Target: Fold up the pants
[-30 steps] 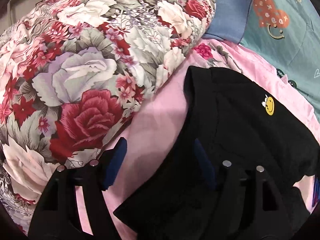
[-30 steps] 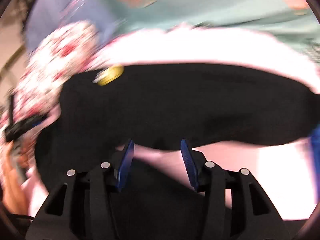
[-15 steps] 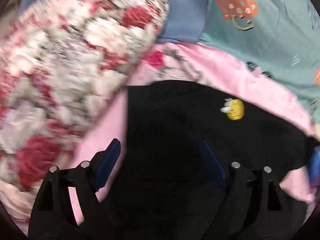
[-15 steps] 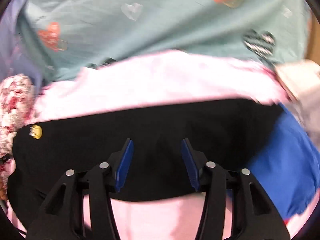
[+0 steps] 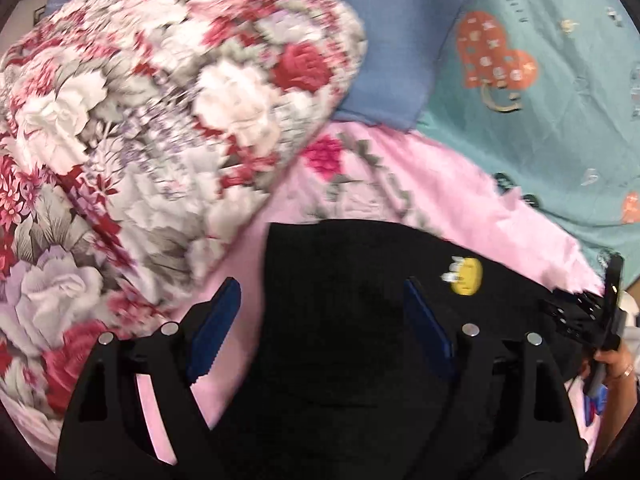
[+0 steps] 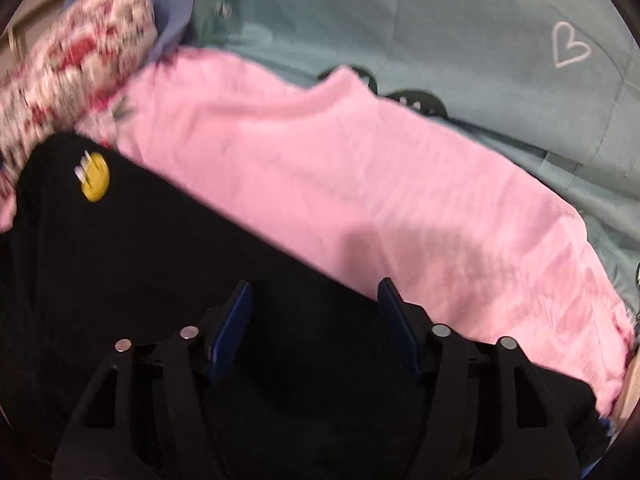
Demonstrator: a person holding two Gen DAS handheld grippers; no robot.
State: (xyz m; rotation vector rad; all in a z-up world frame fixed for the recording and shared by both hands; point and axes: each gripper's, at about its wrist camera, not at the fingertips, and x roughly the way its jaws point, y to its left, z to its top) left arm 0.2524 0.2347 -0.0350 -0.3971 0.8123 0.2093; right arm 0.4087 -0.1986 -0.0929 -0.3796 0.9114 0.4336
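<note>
The black cotton pants with a yellow smiley patch [image 6: 132,280] are lying on the pink sheet [image 6: 340,184], stretching from upper left to lower right. The right claw [image 6: 314,322], empty, is closing above their near edge; the left claw [image 5: 320,320] is hanging spread over their end.

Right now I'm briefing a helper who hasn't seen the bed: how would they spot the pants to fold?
Start from the big rose-print quilt bundled at one side of the bed. Beside it a pink sheet is spread, and the black pants lie flat on it. They are the only black garment, marked by a small yellow smiley patch.
</note>
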